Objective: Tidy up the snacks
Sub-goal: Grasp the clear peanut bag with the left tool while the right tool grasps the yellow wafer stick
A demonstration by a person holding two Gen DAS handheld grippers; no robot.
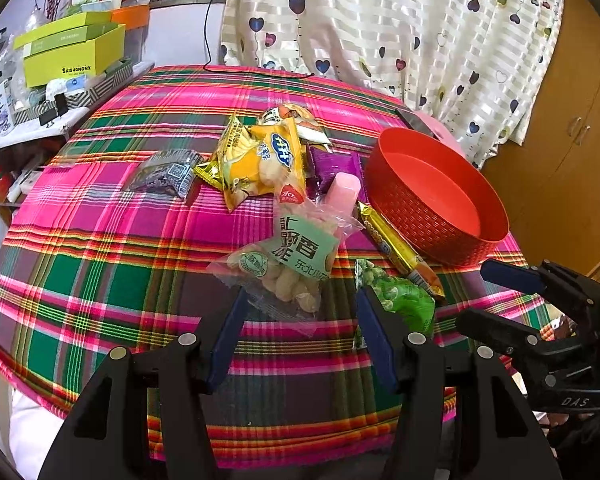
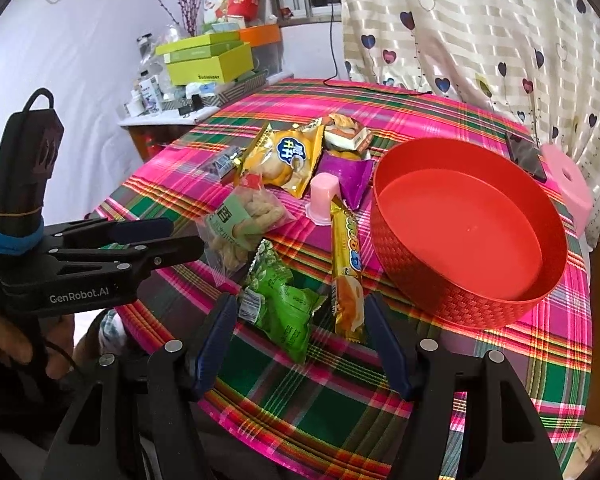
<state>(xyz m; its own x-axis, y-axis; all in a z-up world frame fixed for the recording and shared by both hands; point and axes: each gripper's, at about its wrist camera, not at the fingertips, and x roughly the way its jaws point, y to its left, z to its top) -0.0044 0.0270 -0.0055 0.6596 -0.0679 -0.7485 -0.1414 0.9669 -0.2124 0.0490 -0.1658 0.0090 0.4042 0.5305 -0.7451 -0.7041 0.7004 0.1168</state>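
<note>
Snacks are piled mid-table on the plaid cloth, green pea pack and gold bar nearest me, peanut bag behind, red basket just beside them, empty. My left gripper and right gripper both hover spread apart, gripping nothing

Purple packet half hidden from us under the yellow bag, dark packet's print too blurred for us to read
</note>
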